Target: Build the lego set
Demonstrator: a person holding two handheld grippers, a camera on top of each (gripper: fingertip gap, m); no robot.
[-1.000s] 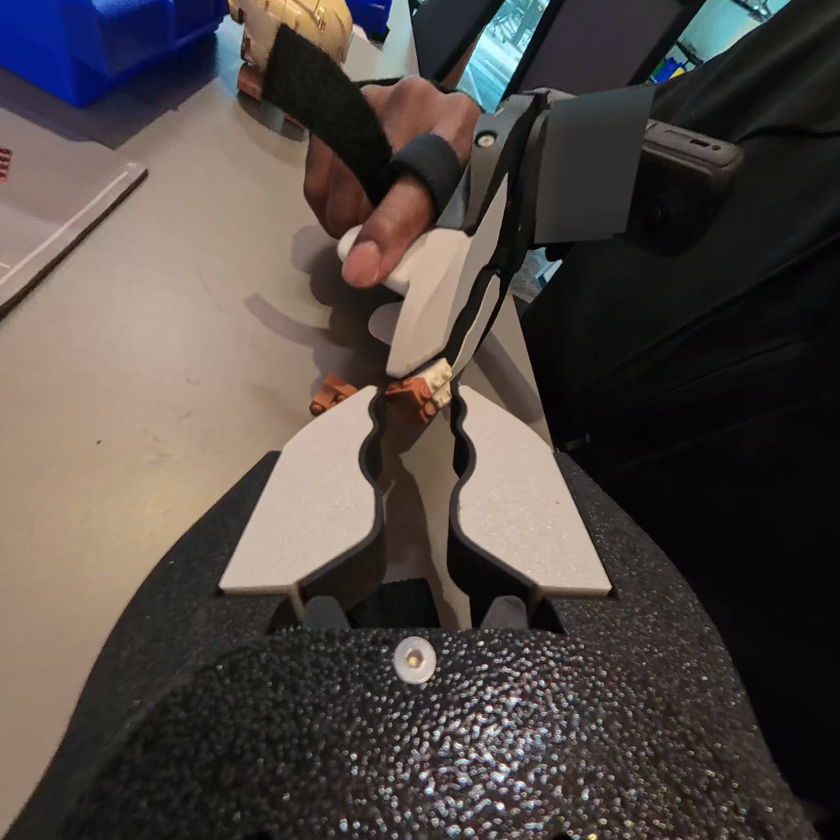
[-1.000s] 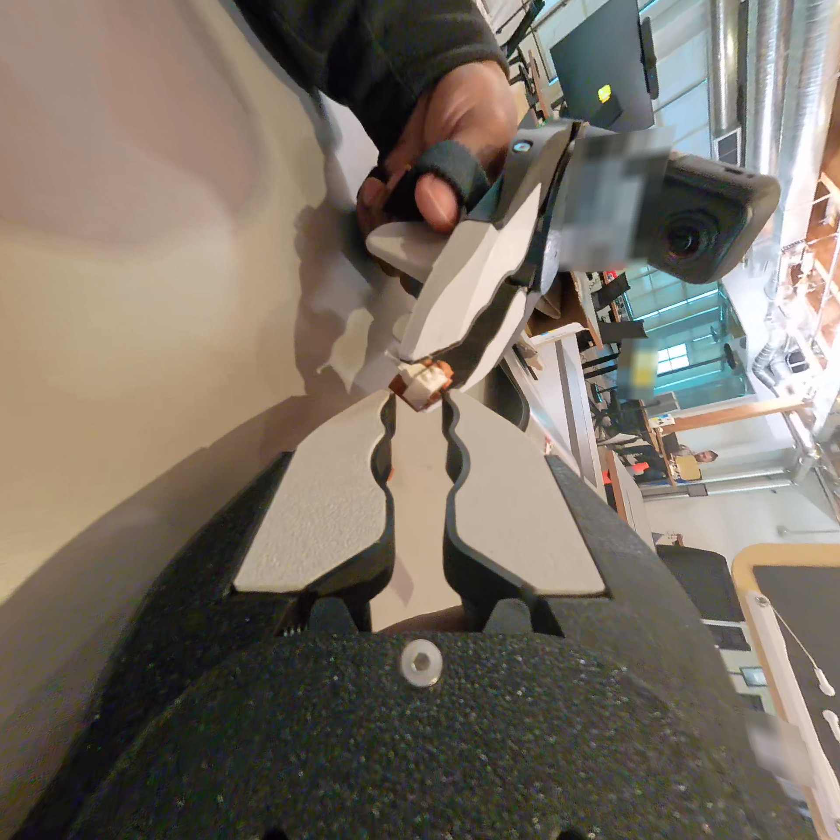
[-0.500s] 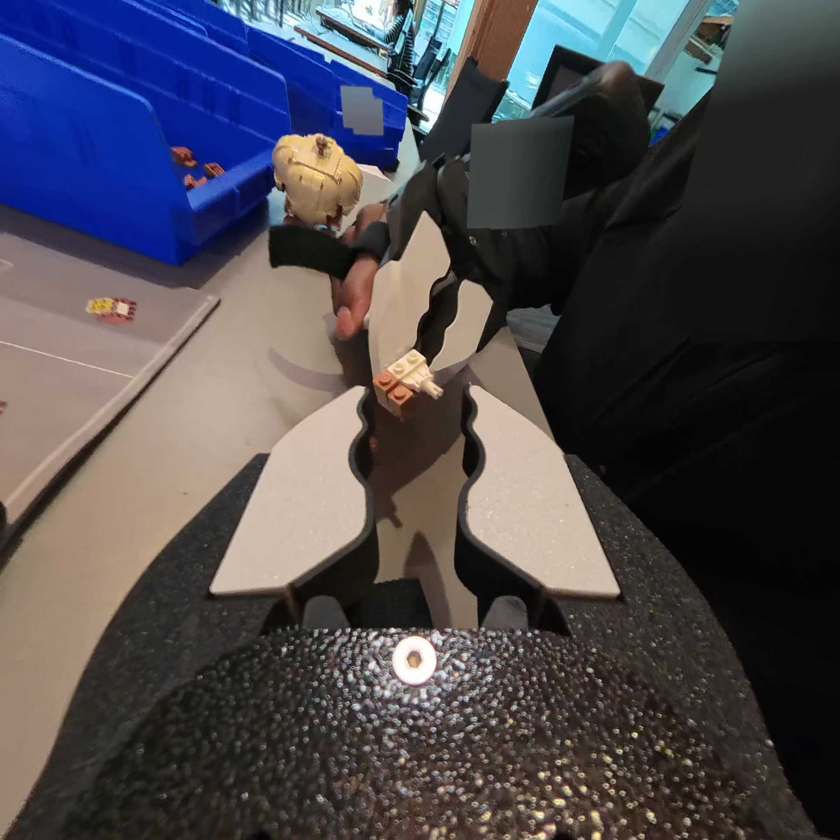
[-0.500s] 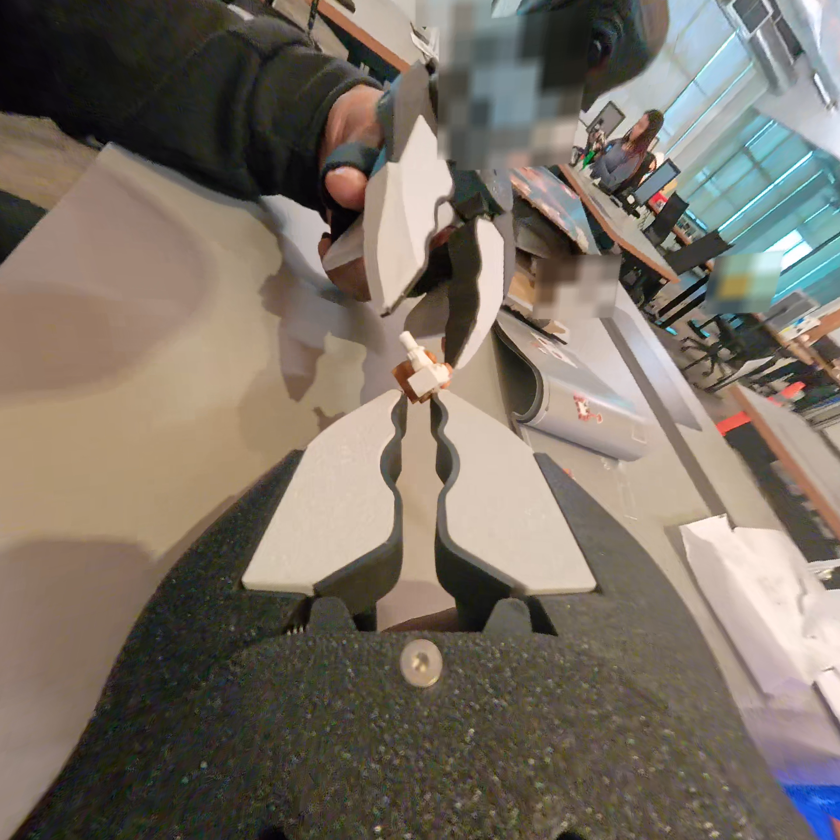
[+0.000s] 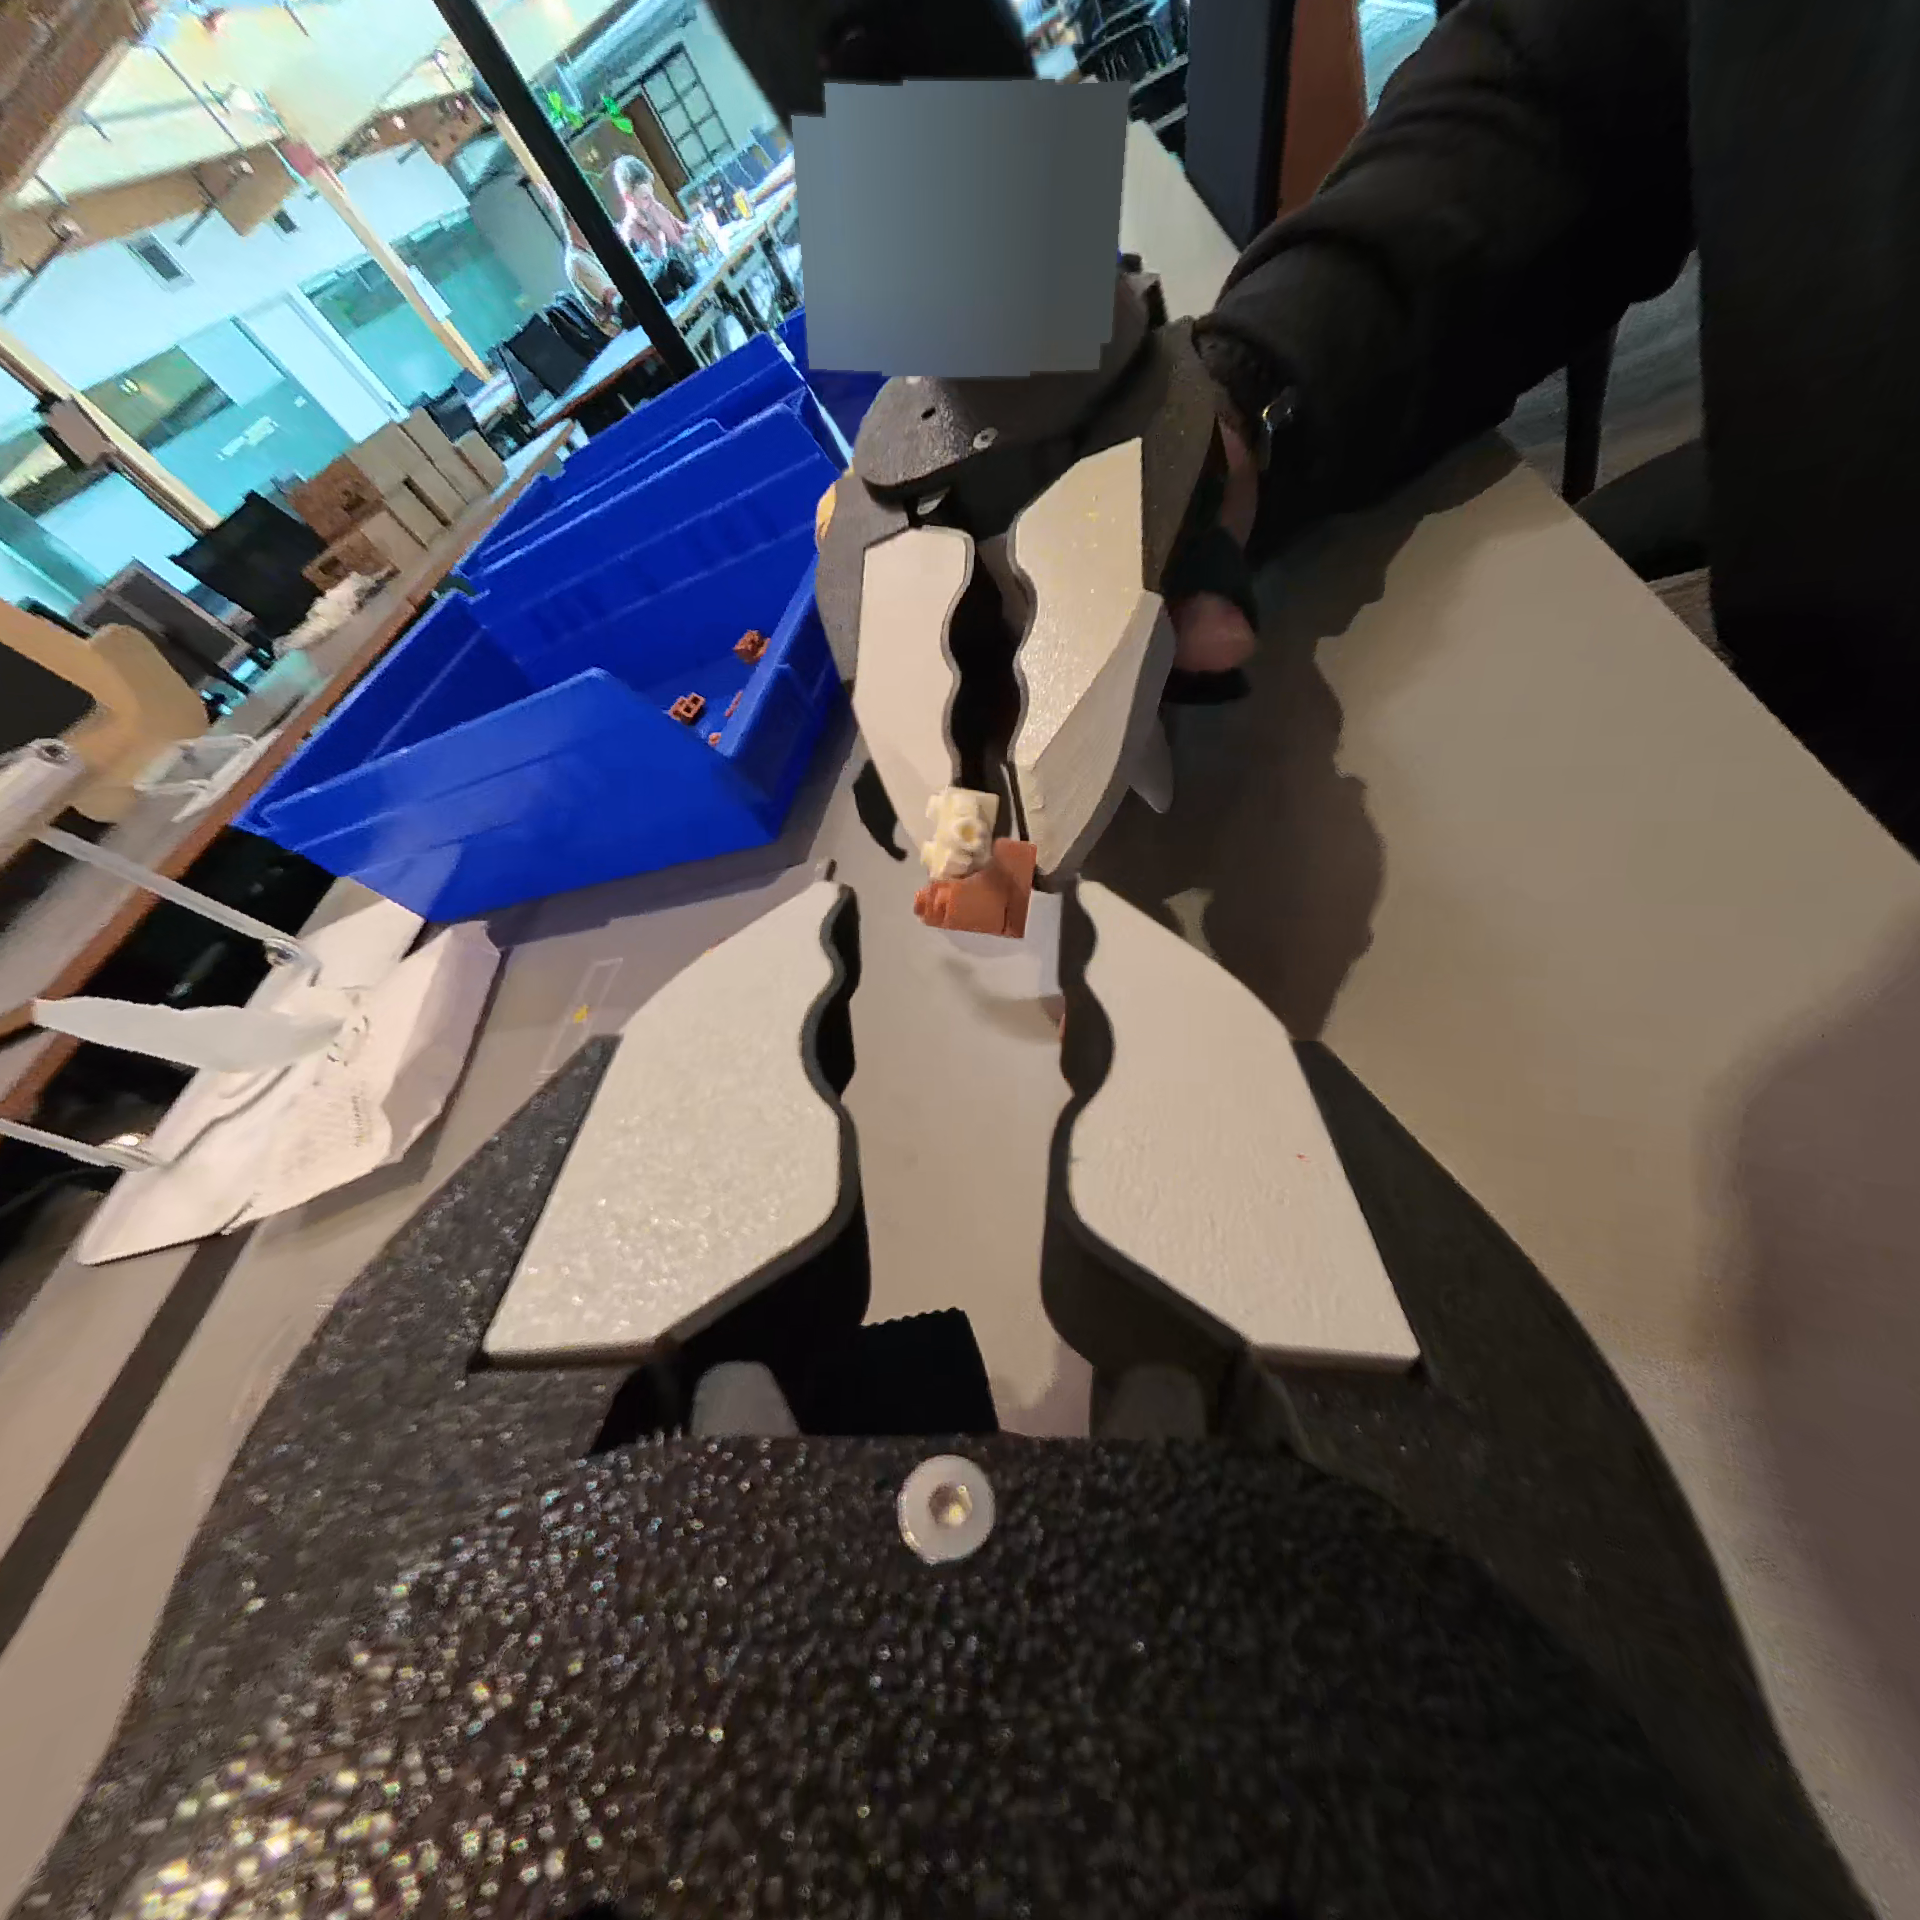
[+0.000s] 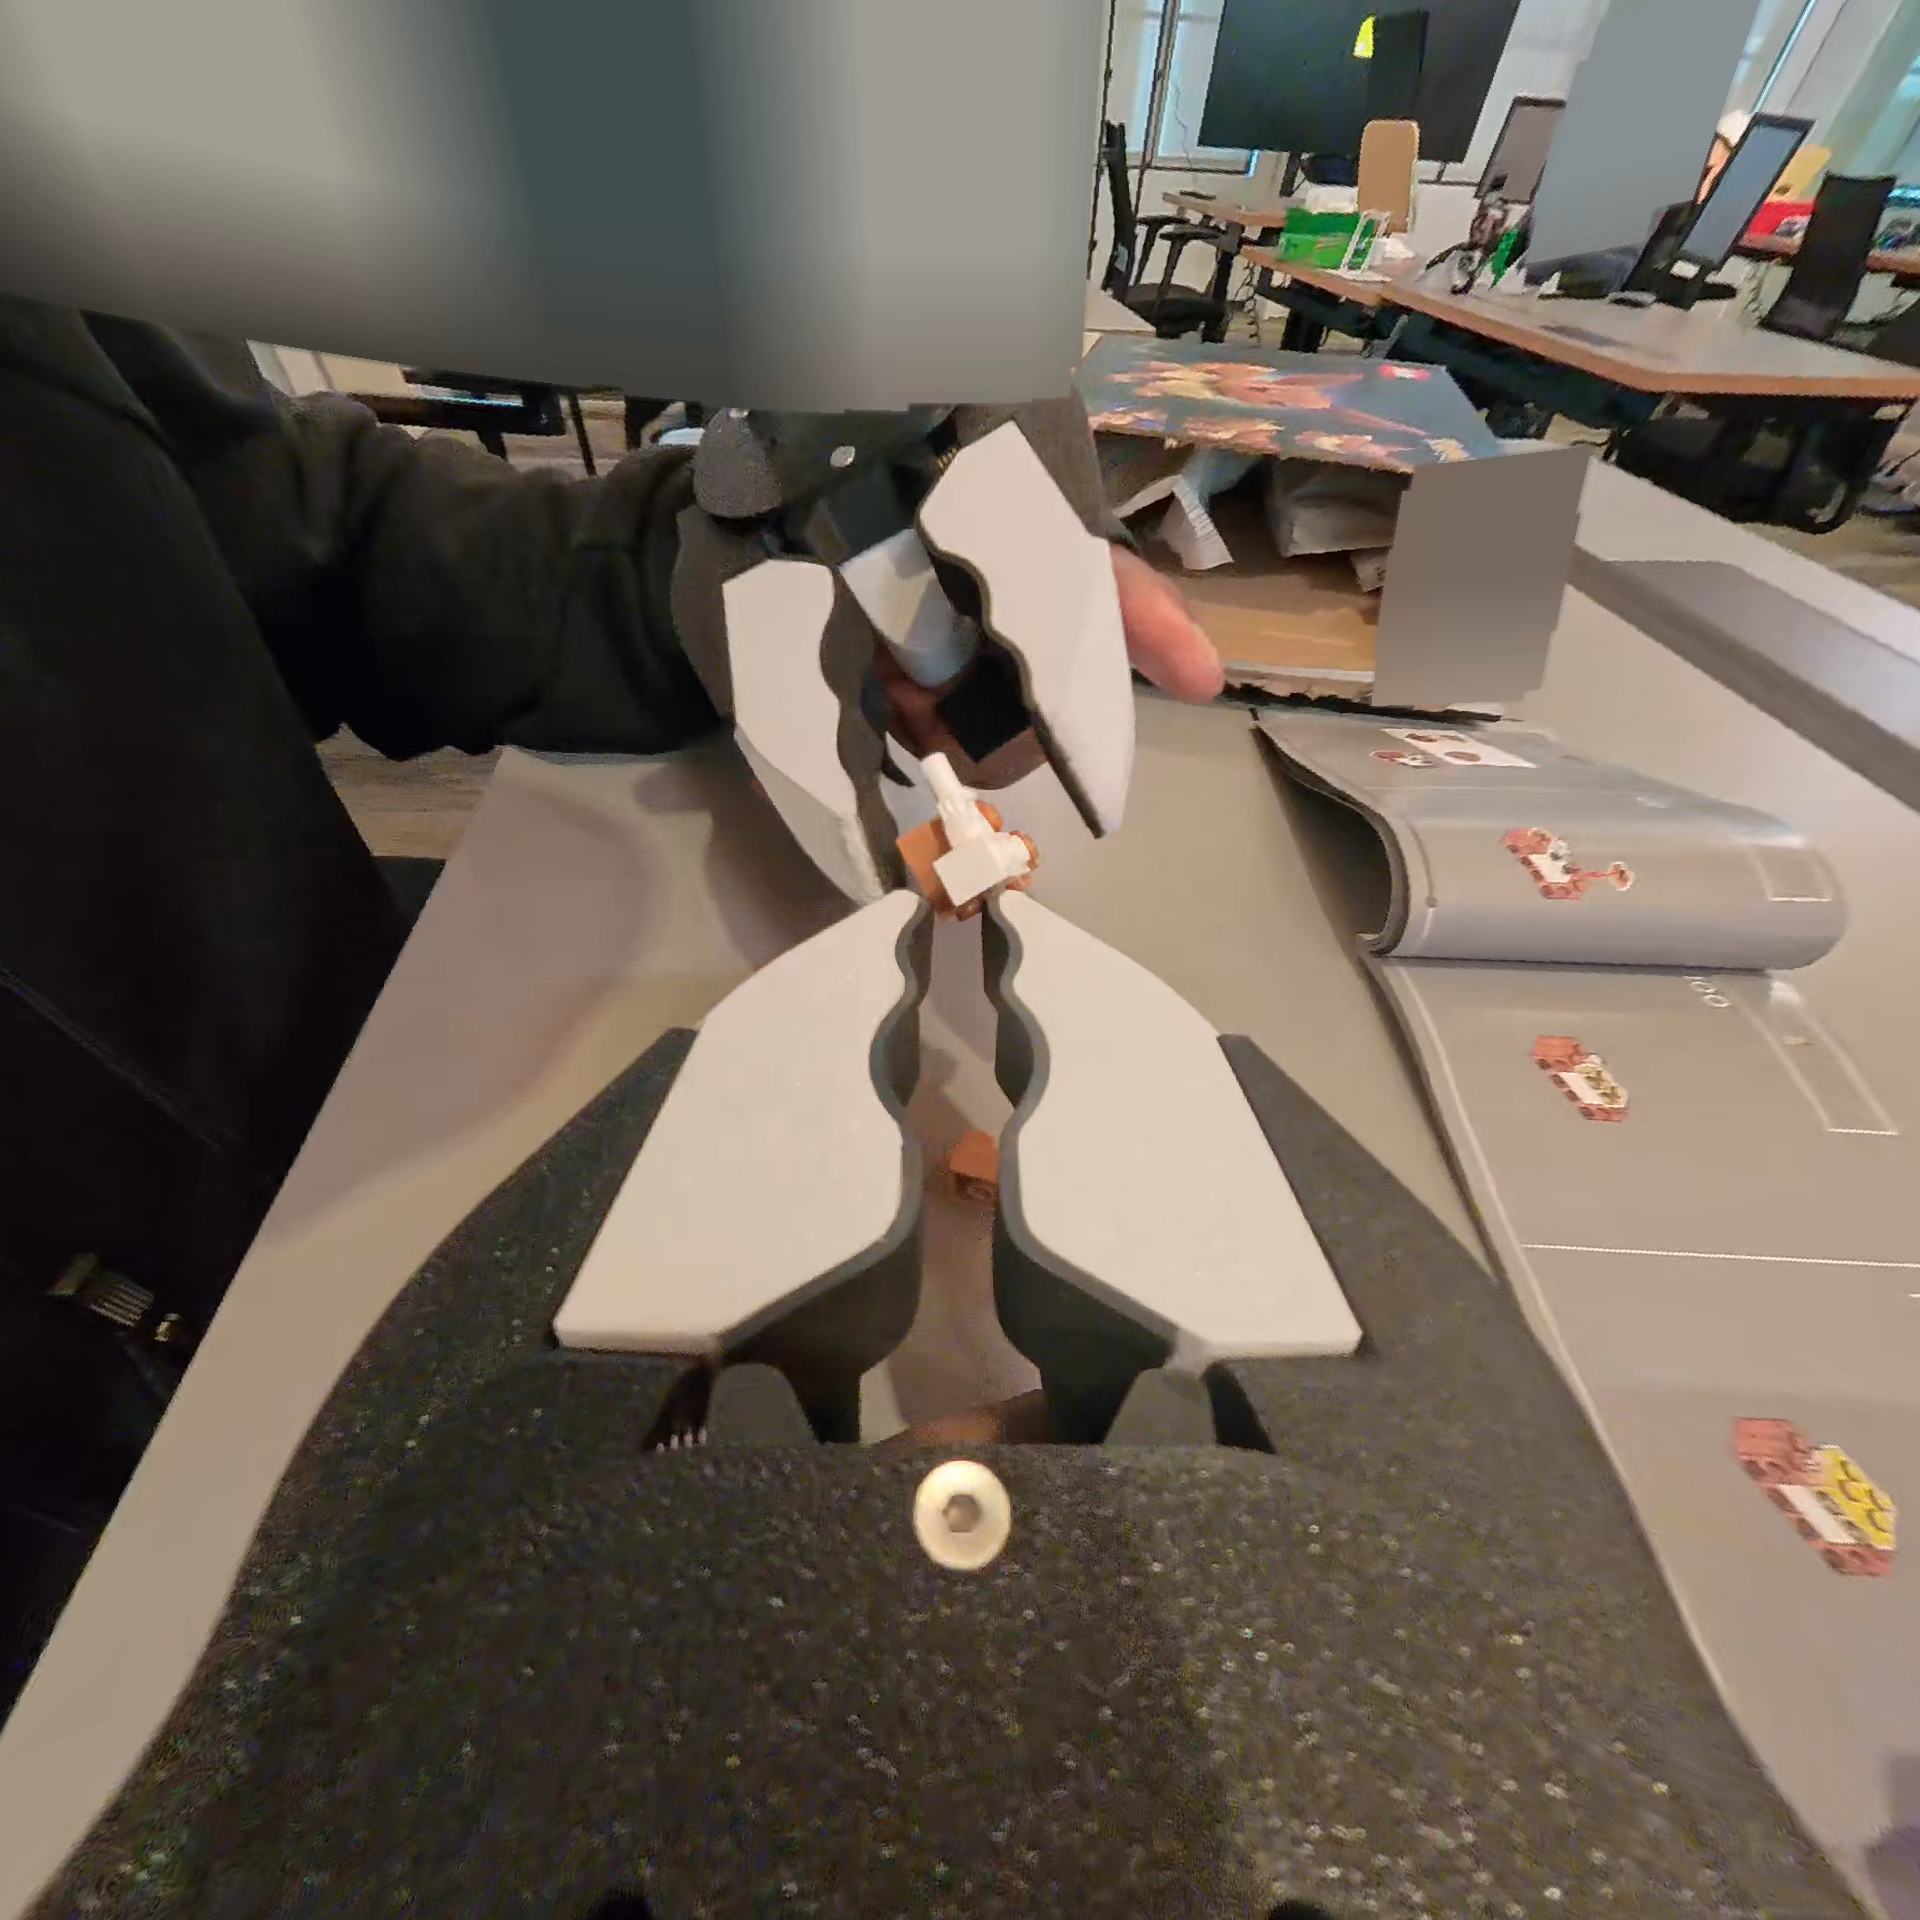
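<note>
A small clump of toy bricks (image 6: pixel 964 857), brown with a white piece on top, is held up above the grey table (image 6: pixel 582 935). It is pinched at its brown bottom by the fingertips of the right gripper (image 6: pixel 951 906), which are closed tight on it. The left gripper (image 5: pixel 956 904) is spread apart, close by, with nothing in it. The clump looks light, hard and smooth. It could likely snap apart, so the brown sides seem best to squeeze.

A small brick assembly (image 6: pixel 964 864) sits mid-frame between the right gripper (image 6: pixel 951 914) below and left gripper (image 6: pixel 977 831) above, an open booklet (image 6: pixel 1558 883) lying right.
</note>
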